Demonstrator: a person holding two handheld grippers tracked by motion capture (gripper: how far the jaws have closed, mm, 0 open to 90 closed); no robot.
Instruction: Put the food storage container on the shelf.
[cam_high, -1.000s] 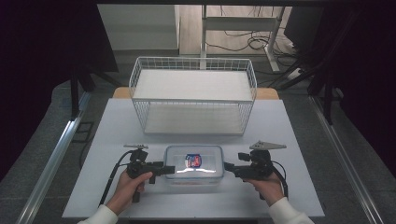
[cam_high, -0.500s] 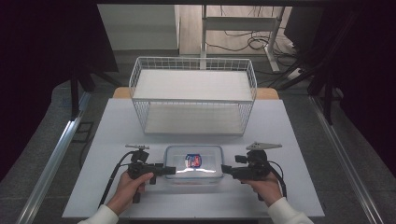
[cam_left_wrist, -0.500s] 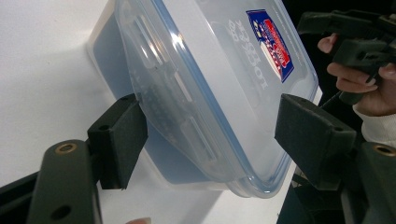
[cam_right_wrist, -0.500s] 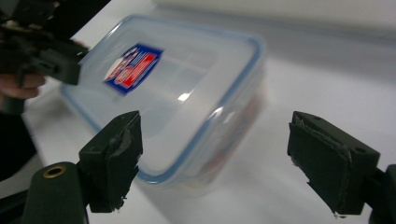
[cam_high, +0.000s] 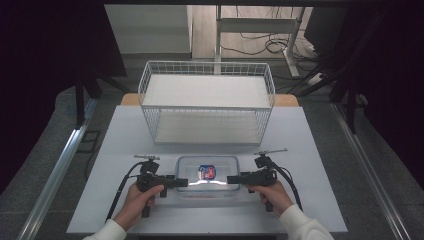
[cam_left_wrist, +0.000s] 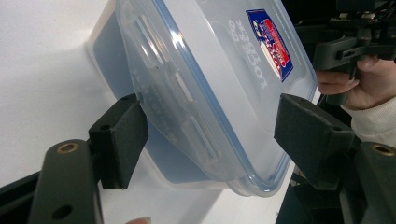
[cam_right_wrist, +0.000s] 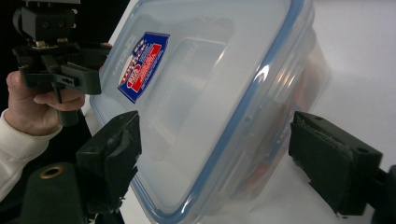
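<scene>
A clear plastic container (cam_high: 207, 176) with a blue-sealed lid and a red and blue label (cam_high: 206, 171) lies on the white table (cam_high: 125, 140), near its front edge. My left gripper (cam_high: 183, 183) is at the container's left end, my right gripper (cam_high: 231, 179) at its right end. Both point inward at each other. In the left gripper view the container (cam_left_wrist: 205, 88) lies between the wide-apart jaws of the left gripper (cam_left_wrist: 215, 137), which is open. In the right gripper view the container (cam_right_wrist: 210, 93) likewise sits within the open right gripper (cam_right_wrist: 222, 156).
A white wire basket (cam_high: 207, 65) with a shelf stands behind the container at the table's back. Bare table lies to either side of the hands. Cables trail from both grippers toward the front edge.
The right gripper has slid a little to the left, further over the container's end. The left gripper and the container have hardly moved.
</scene>
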